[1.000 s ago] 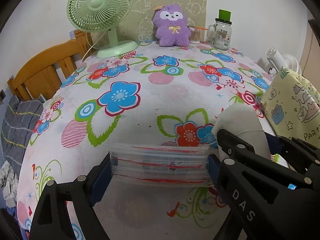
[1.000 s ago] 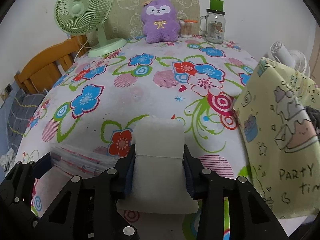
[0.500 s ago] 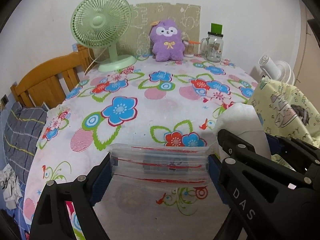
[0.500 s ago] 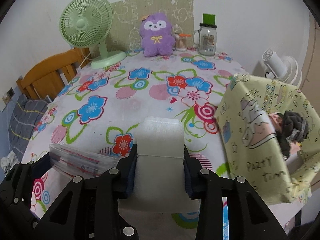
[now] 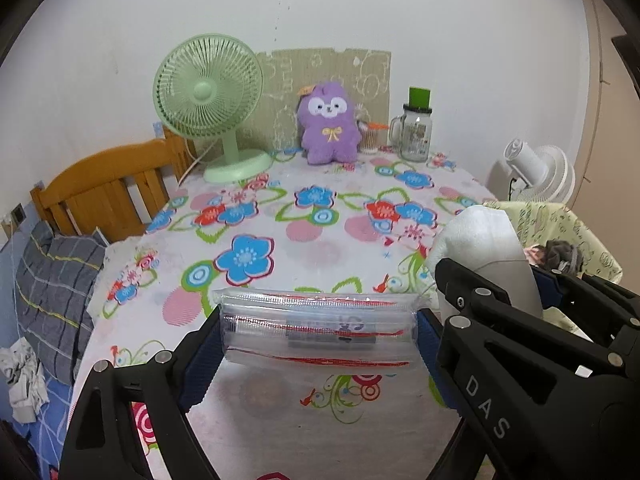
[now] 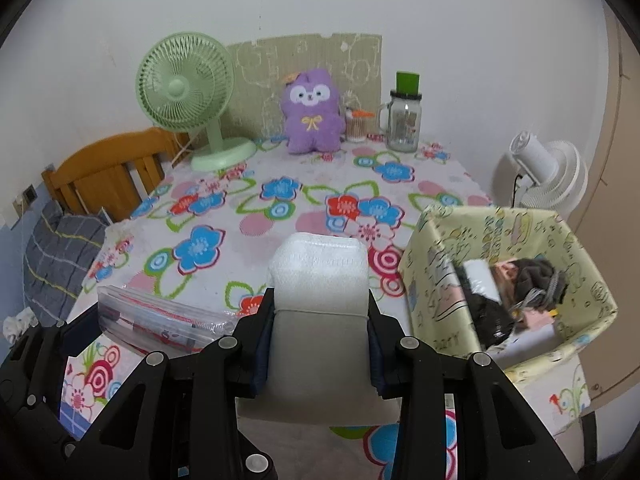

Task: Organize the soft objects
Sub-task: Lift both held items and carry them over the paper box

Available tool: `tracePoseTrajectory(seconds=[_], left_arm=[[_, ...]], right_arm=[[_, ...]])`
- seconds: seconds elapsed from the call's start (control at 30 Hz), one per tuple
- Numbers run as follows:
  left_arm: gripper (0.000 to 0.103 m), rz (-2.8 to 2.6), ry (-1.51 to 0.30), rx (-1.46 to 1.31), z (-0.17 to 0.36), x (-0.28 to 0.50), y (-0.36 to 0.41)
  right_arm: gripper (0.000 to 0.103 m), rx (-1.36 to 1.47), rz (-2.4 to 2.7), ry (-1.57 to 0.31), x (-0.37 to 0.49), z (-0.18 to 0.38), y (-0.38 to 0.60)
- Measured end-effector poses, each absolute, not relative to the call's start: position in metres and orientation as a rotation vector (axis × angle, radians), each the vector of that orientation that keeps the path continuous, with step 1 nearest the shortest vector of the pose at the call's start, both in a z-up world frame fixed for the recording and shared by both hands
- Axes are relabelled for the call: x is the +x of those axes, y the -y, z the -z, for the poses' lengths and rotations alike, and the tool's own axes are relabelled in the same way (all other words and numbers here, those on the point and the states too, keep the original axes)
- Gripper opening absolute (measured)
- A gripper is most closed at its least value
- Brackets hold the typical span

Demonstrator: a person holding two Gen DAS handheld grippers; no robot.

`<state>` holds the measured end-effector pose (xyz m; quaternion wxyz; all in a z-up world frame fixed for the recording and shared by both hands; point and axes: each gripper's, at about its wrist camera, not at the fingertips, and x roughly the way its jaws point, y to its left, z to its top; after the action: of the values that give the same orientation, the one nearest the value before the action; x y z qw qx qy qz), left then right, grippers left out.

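In my left gripper I hold a flat stack of clear plastic bags with red zip lines, folded into a crinkly, glossy bundle. The jaws stand wide, each blue-padded finger pressing on one short end of the stack, which hangs above the table. In my right gripper I pinch a white foam block, soft and finely grained, rounded at its upper corners; the pads squeeze its sides so that a faint crease runs across it at their level. It too is held clear of the table.

The table wears a smooth cloth printed with blue and red flowers, green leaves and pink striped circles. Just to the right of the foam block stands a pale yellow fabric box with cartoon drawings on its soft, slightly sagging walls. It is open at the top, and inside lie a dark knitted piece, something black and shiny, and something white wrapped in clear film.

At the far edge, against the wall, sit a purple plush toy with a yellow bow, a pale green desk fan with a round wire cage, a glass mug jar with a green square on its lid, and a small cup of sticks. A wooden slatted headboard and a grey checked quilt lie to the left; a white fan stands to the right.
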<state>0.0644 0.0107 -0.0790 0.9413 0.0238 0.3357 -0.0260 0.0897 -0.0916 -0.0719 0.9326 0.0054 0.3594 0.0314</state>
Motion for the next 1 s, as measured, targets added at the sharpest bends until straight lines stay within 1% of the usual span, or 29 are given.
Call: tracePoseTrajectory(seconds=[0.5, 1.0], left_arm=[[0.091, 0.07, -0.618, 0.051, 0.044, 0.054, 0.018], [0.091, 0.126, -0.607, 0.053, 0.036, 0.059, 0.076]], right_arm=[[0.041, 0.005, -0.064, -0.673, 0.079, 0.033, 0.123], [0.041, 0.005, -0.031, -0.659, 0.081, 0.024, 0.179]])
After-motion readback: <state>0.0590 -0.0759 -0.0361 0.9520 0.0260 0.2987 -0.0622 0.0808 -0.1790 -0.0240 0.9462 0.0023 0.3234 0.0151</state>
